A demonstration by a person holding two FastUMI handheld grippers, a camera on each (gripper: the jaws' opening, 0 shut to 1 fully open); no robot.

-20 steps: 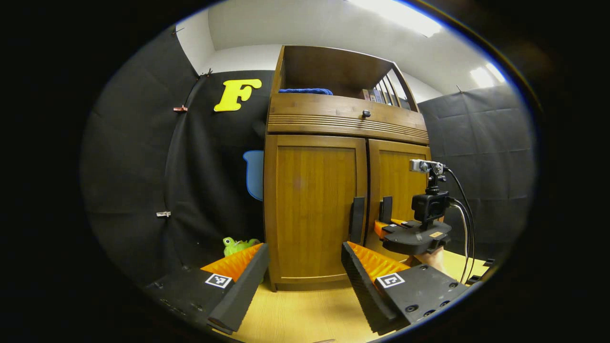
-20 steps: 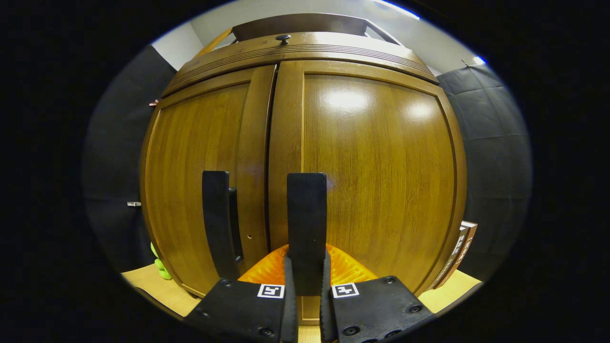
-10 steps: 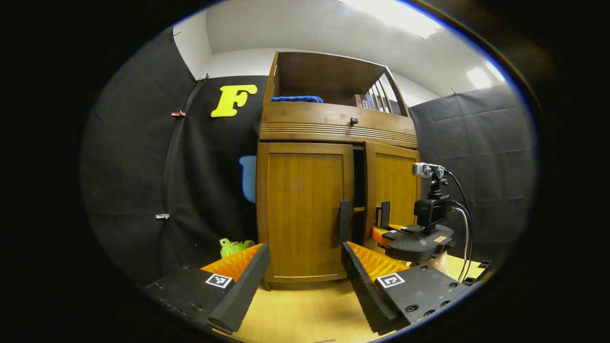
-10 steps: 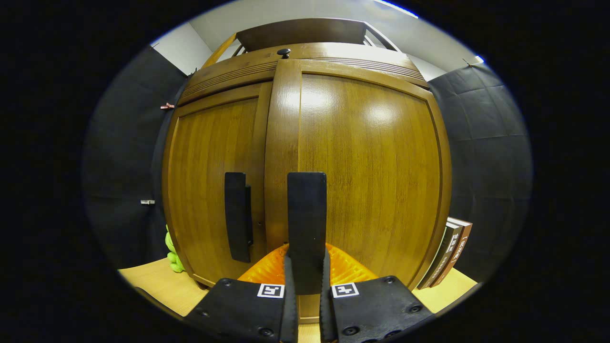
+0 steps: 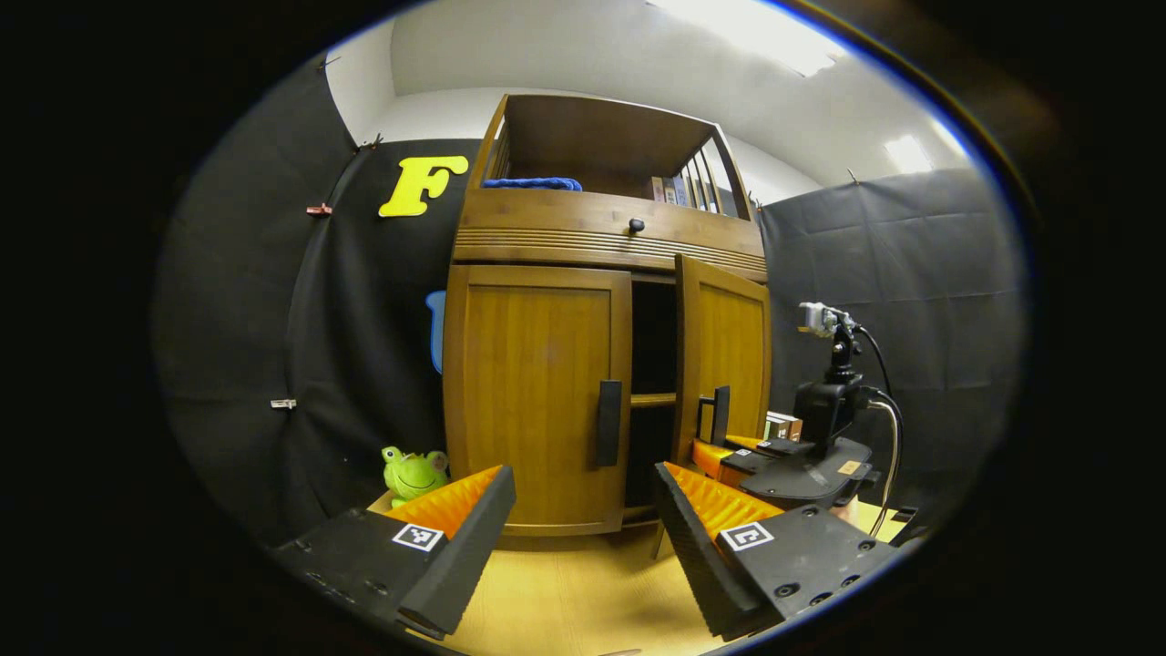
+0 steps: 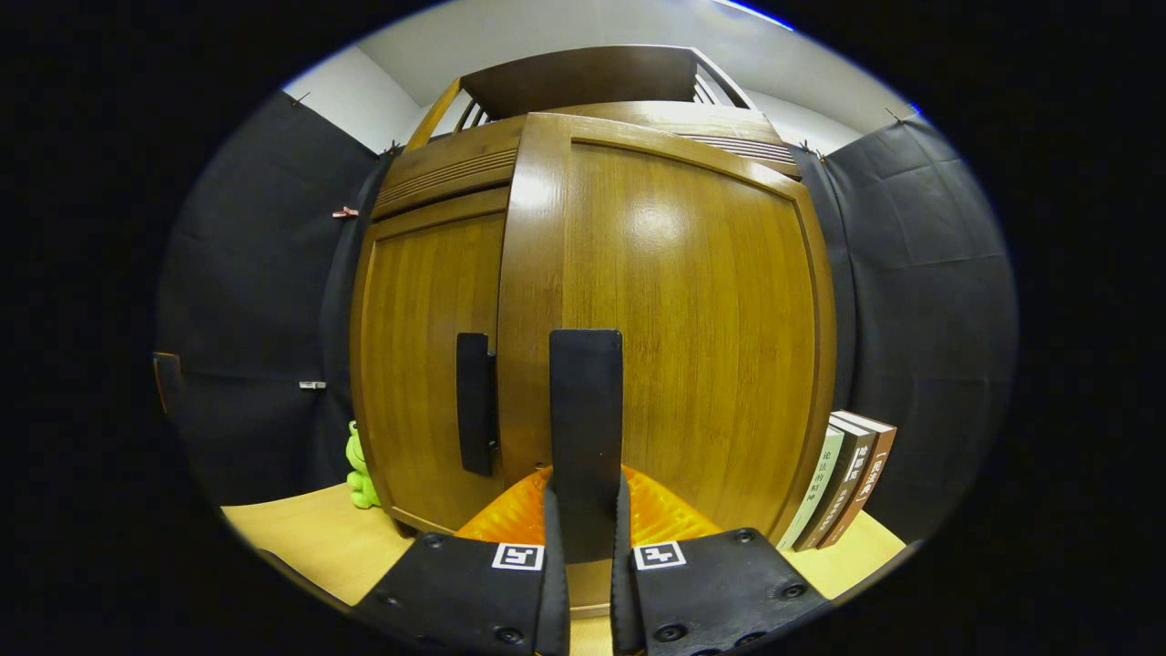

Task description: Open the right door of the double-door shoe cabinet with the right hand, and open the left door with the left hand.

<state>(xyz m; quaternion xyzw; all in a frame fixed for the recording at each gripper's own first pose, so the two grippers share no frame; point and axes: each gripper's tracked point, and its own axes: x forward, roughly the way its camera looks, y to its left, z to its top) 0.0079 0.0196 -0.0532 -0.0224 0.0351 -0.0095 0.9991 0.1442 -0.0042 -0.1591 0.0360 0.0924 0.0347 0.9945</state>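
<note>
The wooden shoe cabinet point(image 5: 606, 232) stands ahead in the left gripper view. Its left door point(image 5: 533, 392) is closed, with a dark upright handle point(image 5: 608, 422) at its inner edge. The right door point(image 5: 726, 355) stands partly swung out, leaving a dark gap and a shelf edge visible. My right gripper point(image 5: 718, 437) holds that door's handle point(image 5: 721, 412). In the right gripper view the right door point(image 6: 674, 310) is close up, and my right gripper point(image 6: 586, 497) is shut on its handle point(image 6: 586, 401). The left door's handle point(image 6: 474, 415) is beside it. My left gripper point(image 5: 581, 478) hangs open, short of the left door.
A green frog toy point(image 5: 413, 472) sits on the wooden surface point(image 5: 565, 597) left of the cabinet. Books point(image 6: 843, 487) lean right of it. A blue cloth point(image 5: 533, 184) lies on the open top shelf, above a drawer knob point(image 5: 636, 224). Black cloth walls surround the cabinet.
The right door went from closed to partly open, pulled outward by my right gripper on its handle. My left gripper stayed open and drifted slightly, so the cabinet sits further left.
</note>
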